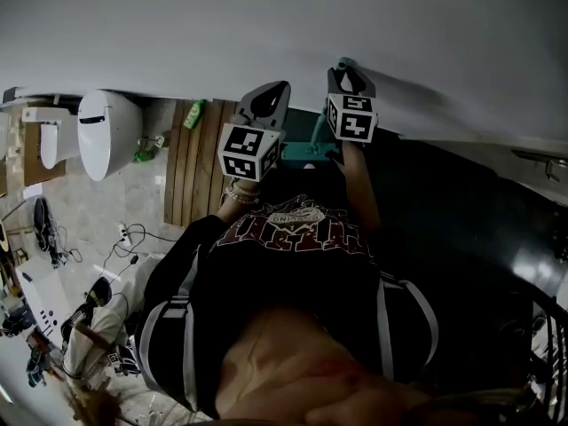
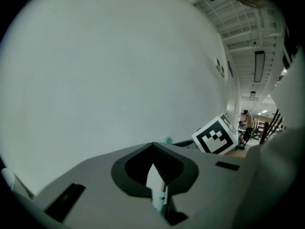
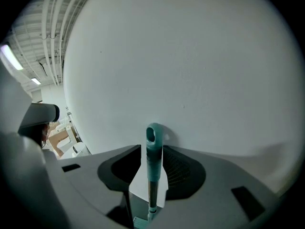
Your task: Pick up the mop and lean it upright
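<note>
Mop handle [image 3: 153, 175]: upright, tip at wall [image 3: 190, 66], 12 o'clock | right fingers [image 3: 183, 175]: apart, astride it | left fingers [image 2: 167, 168]: apart, empty

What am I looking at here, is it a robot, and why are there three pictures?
There is no robot here. A person holds a pair of tongs in each hand, and each pair bears a marker cube. The head view comes from a camera on the person's head. It looks down at the left tongs and right tongs, which are raised toward a white wall. The other two pictures come from cameras riding on the tongs. In the right gripper view the mop passes between the open tongs, its teal handle top by the wall; nothing grips it there. In the left gripper view the tongs stand close together with a sliver of the pole between them. I cannot tell whether they pinch it. On the floor at the left are a white toilet and wooden slats.
</note>
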A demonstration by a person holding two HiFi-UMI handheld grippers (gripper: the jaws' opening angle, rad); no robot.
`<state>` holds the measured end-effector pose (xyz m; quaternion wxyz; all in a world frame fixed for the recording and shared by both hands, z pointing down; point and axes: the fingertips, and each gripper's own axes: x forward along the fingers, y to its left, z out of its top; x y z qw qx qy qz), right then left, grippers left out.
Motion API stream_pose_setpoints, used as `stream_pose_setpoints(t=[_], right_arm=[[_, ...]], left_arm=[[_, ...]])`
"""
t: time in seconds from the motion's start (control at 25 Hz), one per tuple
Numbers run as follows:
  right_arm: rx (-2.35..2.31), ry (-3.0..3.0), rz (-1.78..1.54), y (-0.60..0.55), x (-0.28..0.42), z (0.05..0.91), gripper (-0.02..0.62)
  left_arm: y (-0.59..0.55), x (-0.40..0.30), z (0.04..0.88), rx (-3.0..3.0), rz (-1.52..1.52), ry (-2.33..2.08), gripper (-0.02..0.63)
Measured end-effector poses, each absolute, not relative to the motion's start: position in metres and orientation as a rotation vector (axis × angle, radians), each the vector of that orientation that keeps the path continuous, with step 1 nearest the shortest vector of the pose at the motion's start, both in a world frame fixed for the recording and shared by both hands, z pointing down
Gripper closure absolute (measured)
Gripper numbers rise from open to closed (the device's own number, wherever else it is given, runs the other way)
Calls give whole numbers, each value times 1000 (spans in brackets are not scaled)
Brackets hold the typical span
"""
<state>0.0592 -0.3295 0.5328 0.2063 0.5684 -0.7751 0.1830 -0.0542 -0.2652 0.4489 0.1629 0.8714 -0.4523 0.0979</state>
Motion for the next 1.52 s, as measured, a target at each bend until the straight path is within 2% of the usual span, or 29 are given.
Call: stream_pose_setpoints(t=[0.76, 1.52], right_arm=[[1606, -2136, 456, -332, 62, 537, 480], [1630, -2160, 503, -276, 79, 524, 480]], left_arm=[[-274, -50, 454, 2482, 286, -1277, 566], [-258, -5, 456, 2551, 311, -1136, 566]])
